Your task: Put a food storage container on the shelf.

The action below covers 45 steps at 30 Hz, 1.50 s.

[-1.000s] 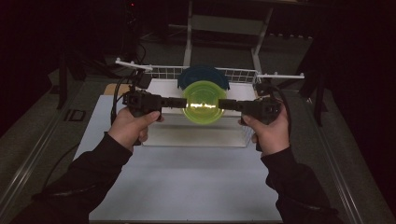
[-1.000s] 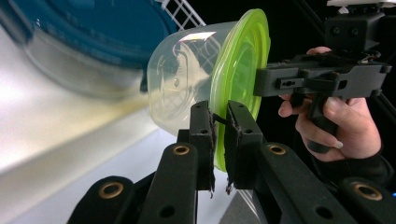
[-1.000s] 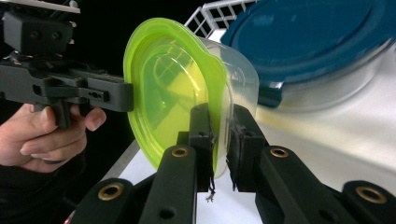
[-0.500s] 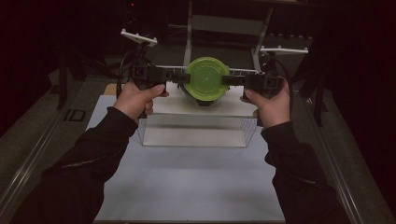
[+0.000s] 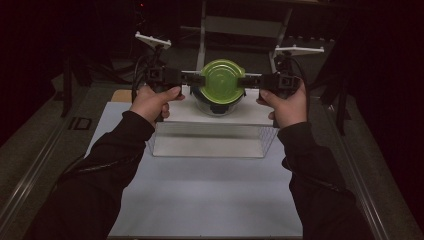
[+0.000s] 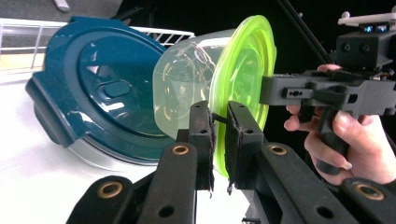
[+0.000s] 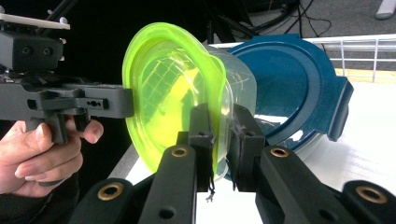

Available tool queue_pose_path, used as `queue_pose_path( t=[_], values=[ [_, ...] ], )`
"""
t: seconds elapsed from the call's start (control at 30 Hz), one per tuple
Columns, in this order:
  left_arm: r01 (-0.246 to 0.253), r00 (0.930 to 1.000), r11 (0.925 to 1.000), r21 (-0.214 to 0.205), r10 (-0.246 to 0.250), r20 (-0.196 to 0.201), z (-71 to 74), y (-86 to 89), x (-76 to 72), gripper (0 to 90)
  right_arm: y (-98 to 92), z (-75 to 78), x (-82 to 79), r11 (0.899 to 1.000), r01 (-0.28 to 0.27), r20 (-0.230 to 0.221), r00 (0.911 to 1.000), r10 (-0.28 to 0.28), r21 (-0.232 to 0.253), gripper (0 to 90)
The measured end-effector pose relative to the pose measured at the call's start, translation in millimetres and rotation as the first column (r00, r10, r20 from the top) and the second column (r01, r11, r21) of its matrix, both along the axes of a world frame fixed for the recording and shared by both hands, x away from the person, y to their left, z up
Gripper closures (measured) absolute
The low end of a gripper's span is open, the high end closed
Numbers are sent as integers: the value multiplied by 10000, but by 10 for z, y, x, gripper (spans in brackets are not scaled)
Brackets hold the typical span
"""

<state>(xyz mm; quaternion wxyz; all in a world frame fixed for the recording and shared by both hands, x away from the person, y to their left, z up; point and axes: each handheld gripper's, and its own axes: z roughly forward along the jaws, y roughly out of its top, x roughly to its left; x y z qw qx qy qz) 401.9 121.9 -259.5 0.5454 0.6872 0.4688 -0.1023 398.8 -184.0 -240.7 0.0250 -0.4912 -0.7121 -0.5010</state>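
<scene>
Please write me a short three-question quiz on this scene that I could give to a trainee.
1. True or false: the clear container with the green lid is held by both the left gripper and the right gripper.
2. Which thing lies just behind the held container in both gripper views? A) a red bowl B) a container with a dark blue lid C) a metal pan
3. Fill in: each gripper's jaws pinch the container at the lid's ____.

Key
1. True; they clamp it from opposite sides.
2. B; it rests on the raised white platform.
3. Rim.
</scene>
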Motion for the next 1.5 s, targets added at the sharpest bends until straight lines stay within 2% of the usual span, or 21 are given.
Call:
queue_pose_path(
  t=[0.3, 0.43, 0.57, 0.7, 0.77, 0.97, 1.0, 1.07, 1.1, 1.17, 1.23, 1.3, 1.37, 1.43, 1.47, 1.5],
  values=[
    [-290, 9996, 9993, -222, 289, -69, -23, -14, 86, 760, 15, -1, 119, 9999, 108, -221, 9997, -108, -22, 775],
    [-457, 9989, 9990, -25, 457, 107, -41, -75, 133, 722, 27, -4, 183, 9989, 417, -67, 9991, -418, -219, 722],
    [-642, 9976, 9977, -226, 647, 236, -89, -69, 183, 680, 21, -42, 244, 9987, 489, -163, 9987, -491, -116, 665],
    [-795, 9961, 9967, -190, 801, 366, -100, -74, 213, 632, 26, -50, 287, 9988, 482, -184, 9987, -484, -99, 615],
    [-944, 9942, 9955, -46, 945, 522, -104, -90, 235, 599, 30, -55, 313, 9987, 514, -161, 9985, -515, -74, 572],
    [-1013, 9931, 9948, -130, 1019, 588, -105, -99, 268, 518, 43, -61, 403, 9981, 597, -134, 9981, -599, -154, 561],
    [-1037, 9923, 9945, -161, 1045, 661, -98, -100, 265, 495, 43, -64, 412, 9982, 590, -119, 9982, -592, -104, 557],
    [-1094, 9880, 9940, 33, 1084, 1096, -75, -93, 246, 481, 42, -57, 418, 9981, 587, -44, 9983, -588, -163, 534],
    [-1132, 9865, 9935, -86, 1134, 1184, -68, -78, 240, 452, 39, -48, 418, 9981, 598, 4, 9982, -598, -140, 519],
    [-881, 9844, 9949, -492, 945, 1481, -59, -36, 224, 391, 30, -26, 407, 9983, 571, 85, 9983, -570, -94, 491],
    [-874, 9801, 9944, -595, 965, 1733, -42, -13, 193, 350, 25, 1, 390, 9983, 542, 312, 9981, -535, -216, 458],
    [-778, 9802, 9944, -712, 893, 1767, -40, 4, 183, 285, 15, 10, 381, 9986, 520, 354, 9980, -515, -133, 439],
    [-713, 9764, 9936, -881, 875, 1972, -19, 44, 124, 190, -14, 37, 338, 9990, 439, 594, 9973, -434, -64, 351],
    [-713, 9764, 9936, -881, 875, 1972, -19, 44, 124, 165, -30, 43, 317, 9992, 400, 625, 9972, -401, 26, 351],
    [-300, 9660, 9981, -531, 426, 2551, 22, 62, 16, 129, -65, 48, 255, 9999, 98, 901, 9959, -104, 68, 265],
    [-88, 9653, 9991, -409, 192, 2604, 22, 60, -18, 112, -81, 43, 218, 9999, 29, 988, 9951, -39, 107, 263]
  ],
)
